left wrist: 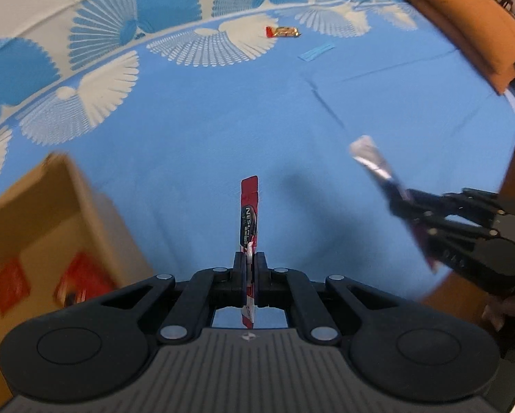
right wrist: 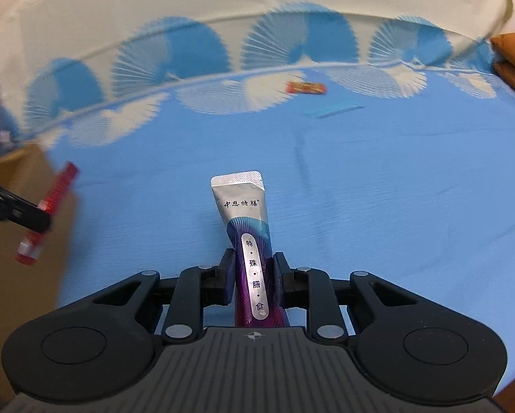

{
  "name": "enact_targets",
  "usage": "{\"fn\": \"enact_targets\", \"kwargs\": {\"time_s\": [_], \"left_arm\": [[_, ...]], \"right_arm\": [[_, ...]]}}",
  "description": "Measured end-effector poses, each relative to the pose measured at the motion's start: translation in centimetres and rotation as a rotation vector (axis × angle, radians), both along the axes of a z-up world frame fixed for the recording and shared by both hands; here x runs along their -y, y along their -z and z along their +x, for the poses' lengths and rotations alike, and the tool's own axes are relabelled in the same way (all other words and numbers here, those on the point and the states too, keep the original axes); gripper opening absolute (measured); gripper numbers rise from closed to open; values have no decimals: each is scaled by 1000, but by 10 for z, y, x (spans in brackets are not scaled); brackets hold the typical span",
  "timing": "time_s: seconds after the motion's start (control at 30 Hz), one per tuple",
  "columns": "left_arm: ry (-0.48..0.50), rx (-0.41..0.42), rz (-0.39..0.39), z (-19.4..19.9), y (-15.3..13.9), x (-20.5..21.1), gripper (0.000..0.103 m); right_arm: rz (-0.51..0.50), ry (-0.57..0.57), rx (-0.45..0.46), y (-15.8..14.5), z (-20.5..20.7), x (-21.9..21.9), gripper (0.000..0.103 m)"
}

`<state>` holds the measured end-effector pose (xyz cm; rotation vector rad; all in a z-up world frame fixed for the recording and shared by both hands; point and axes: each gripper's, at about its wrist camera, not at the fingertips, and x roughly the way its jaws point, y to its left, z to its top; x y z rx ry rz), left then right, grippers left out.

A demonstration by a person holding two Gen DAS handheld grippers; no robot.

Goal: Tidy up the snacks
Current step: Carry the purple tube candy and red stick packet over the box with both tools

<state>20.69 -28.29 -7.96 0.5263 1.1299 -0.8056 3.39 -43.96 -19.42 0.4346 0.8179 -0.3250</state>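
Observation:
My left gripper (left wrist: 249,258) is shut on a thin red Nescafe stick sachet (left wrist: 249,216), held edge-on above the blue cloth. From the right wrist view the same red sachet (right wrist: 49,206) shows at the left edge in the left gripper (right wrist: 33,220). My right gripper (right wrist: 254,268) is shut on a silver and purple sachet (right wrist: 250,241) with Chinese print, its silver end pointing forward. In the left wrist view that silver sachet (left wrist: 374,160) sticks out of the right gripper (left wrist: 405,203) at the right. A small red and gold wrapped snack (left wrist: 282,31) (right wrist: 305,87) lies far off on the cloth.
An open cardboard box (left wrist: 51,213) with red packets inside stands at lower left; its edge (right wrist: 13,172) shows left in the right wrist view. An orange cushion (left wrist: 464,24) lies at upper right. A strip of blue tape (left wrist: 316,51) is stuck on the blue patterned cloth (left wrist: 188,130).

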Motion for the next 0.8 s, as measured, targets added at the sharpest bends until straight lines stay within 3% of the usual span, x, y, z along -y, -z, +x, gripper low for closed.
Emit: {"fn": "enact_targets", "kwargs": {"time_s": [0.17,0.4,0.57,0.8], "left_arm": [[-67,-1,-12,-72,-38,-63,4],[-238,44,6,-129,-68,-162,4],[-343,72,-21,-159,-83,-218,4],[-367,129,-66,-185,-94,-254,4]], "right_arm": [[44,-92,62,-53,-30,-63,24],[114,-212,114,-107,-58,-147,24],[99,-307,103,-126,-72,-198,24],[48,-366,98,-145,-85,-241,24]]}}
